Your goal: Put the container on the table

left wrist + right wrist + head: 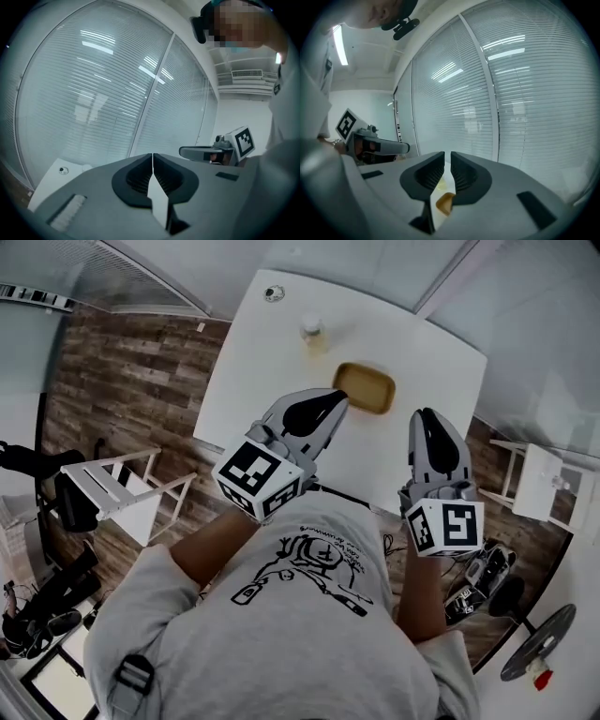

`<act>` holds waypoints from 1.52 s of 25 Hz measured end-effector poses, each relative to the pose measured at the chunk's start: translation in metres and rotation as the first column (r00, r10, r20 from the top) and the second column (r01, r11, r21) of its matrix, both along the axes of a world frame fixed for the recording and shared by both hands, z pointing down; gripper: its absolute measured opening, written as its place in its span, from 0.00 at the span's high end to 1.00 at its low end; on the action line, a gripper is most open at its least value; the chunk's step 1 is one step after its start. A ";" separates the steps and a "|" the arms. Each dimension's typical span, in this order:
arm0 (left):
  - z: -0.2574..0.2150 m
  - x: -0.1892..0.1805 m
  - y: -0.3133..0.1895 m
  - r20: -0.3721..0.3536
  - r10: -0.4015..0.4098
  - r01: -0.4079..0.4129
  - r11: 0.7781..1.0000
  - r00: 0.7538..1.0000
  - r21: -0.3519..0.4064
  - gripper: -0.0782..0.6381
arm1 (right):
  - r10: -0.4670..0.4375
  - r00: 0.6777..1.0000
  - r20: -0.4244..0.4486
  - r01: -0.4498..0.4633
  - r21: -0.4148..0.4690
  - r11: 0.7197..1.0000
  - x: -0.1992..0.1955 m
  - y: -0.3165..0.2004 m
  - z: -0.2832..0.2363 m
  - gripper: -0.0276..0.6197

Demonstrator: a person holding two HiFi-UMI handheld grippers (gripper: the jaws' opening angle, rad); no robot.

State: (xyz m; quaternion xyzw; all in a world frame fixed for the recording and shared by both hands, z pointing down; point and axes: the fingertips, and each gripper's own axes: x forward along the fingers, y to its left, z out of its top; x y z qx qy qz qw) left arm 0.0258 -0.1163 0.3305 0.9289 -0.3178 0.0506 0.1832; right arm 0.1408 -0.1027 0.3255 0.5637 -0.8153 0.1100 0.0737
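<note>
Only a sliver of the amber container (443,202) is seen past the right gripper (447,157), whose fingers are held slightly apart. The container lies on the white counter (427,357). The left gripper (152,157) has its fingers pressed together, with nothing held. The counter is bordered by slatted blinds (93,93) and a plank floor (141,390).

This looks like an office or a test room rather than a home. Glass walls with slatted blinds (93,93) close it in, with an air-conditioning vent (247,73) and a strip light (339,44) high up. A plain white table (272,352) stands on a wood-plank floor (131,381). A white chair (112,488) stands near it, and what may be cables and equipment (483,577) lies on the floor.
</note>
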 end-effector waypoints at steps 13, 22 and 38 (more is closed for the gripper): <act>-0.087 0.001 0.026 -0.086 0.042 -0.033 0.995 0.995 0.096 0.87 | -0.030 1.000 0.004 0.029 0.101 0.994 -0.011 0.031 -0.091 0.91; -0.113 -0.004 0.031 -0.096 0.046 -0.033 0.991 0.994 0.129 0.87 | -0.067 0.998 0.012 0.064 0.143 0.988 -0.024 0.039 -0.122 0.91; -0.120 -0.001 0.023 -0.109 0.035 -0.020 0.991 0.993 0.135 0.87 | -0.060 0.998 0.018 0.056 0.167 0.984 -0.022 0.039 -0.134 0.92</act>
